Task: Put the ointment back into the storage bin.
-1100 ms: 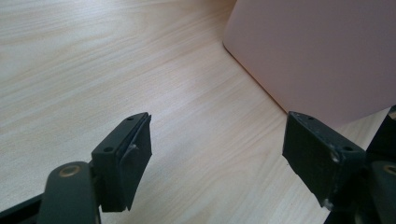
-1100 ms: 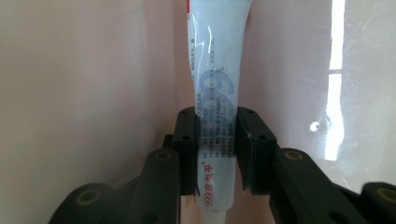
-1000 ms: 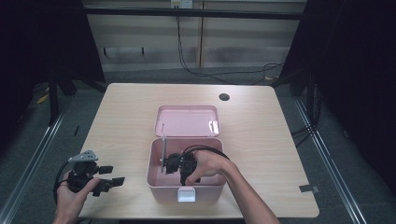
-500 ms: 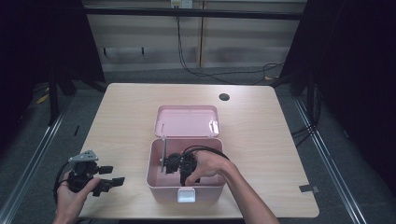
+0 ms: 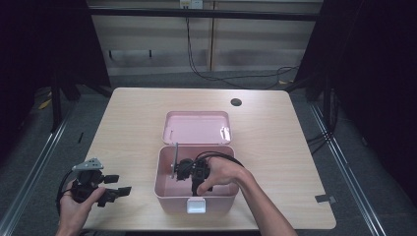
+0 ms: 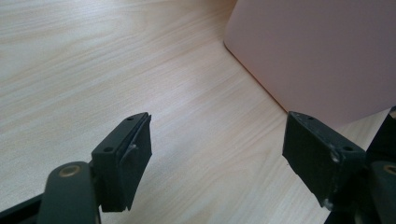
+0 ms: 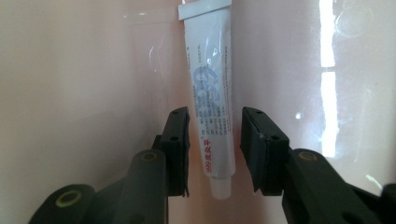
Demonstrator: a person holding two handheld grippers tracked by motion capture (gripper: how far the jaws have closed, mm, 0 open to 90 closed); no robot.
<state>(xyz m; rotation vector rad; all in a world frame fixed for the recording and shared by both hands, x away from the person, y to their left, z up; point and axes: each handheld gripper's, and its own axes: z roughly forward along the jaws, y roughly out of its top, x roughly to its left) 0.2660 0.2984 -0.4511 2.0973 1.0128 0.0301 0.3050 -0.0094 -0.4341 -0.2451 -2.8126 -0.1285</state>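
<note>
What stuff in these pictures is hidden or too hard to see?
- Tube: small print too tiny to read in the right gripper view.
- Pink box: in the high view, the hand and right gripper cover much of its floor.
- Box wall: cut off by the left gripper view's edge.

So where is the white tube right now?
The white tube lies on the floor of the open pink box at the table's near edge; in the right gripper view it sits between the right gripper, whose jaws have just been opening.
</note>
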